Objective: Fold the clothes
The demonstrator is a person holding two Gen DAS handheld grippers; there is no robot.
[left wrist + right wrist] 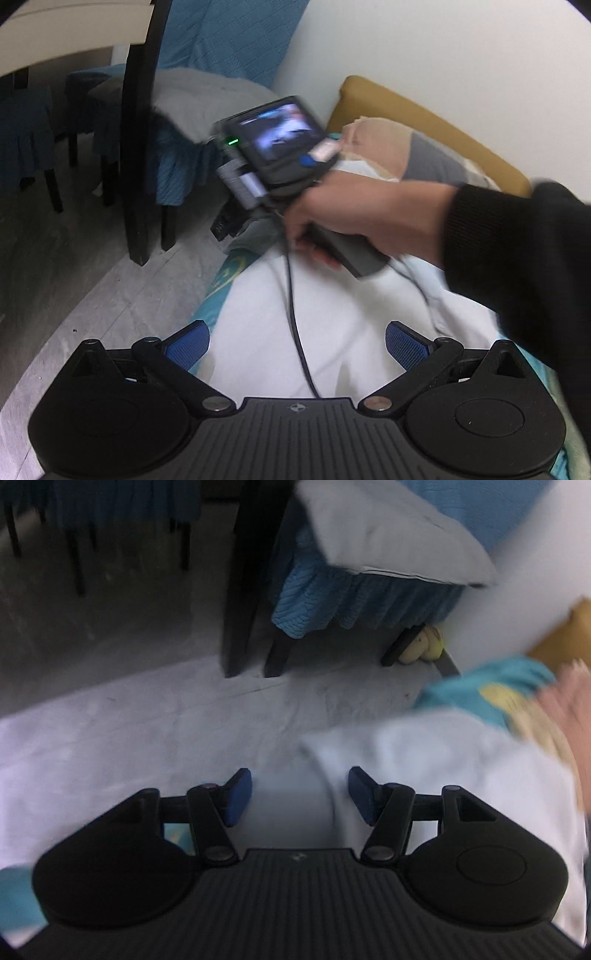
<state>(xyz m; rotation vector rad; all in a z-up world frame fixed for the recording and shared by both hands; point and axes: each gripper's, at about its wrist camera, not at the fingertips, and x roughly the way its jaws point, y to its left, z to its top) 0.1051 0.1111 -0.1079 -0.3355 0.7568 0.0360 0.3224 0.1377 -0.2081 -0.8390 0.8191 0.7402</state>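
White garment (332, 325) spread on teal bedsheet (218, 291) by the floor's edge, left hand-held gripper (295, 343) wide open above it holding nothing, right hand-held gripper (300, 794) likewise open and unladen over garment edge, blue-covered chair (351, 602) beyond

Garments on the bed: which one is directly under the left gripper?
The white garment, spread flat between the open left gripper. The pink-and-grey garment lies farther off, crumpled by the mustard headboard.
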